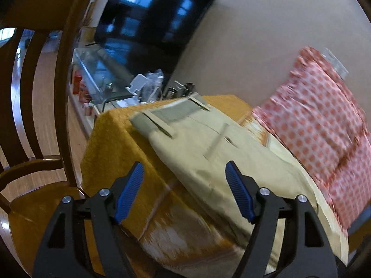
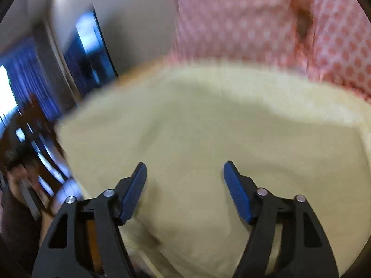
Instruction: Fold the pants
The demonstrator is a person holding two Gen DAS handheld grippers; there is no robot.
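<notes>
Beige pants [image 1: 222,153] lie flat on a table covered by an orange cloth [image 1: 111,148], the waistband with belt loops [image 1: 162,125] at the far end near the table's edge. My left gripper [image 1: 184,173] is open and empty, just above the pants' near left side. In the right wrist view, which is blurred, the pants [image 2: 208,127] fill the middle. My right gripper [image 2: 185,173] is open and empty, close above the fabric.
A red-and-white dotted cloth [image 1: 322,125] lies to the right of the pants; it also shows in the right wrist view [image 2: 266,23]. A wooden chair [image 1: 44,106] stands left of the table. A dark TV [image 1: 153,16] and a cluttered glass stand [image 1: 106,74] are behind.
</notes>
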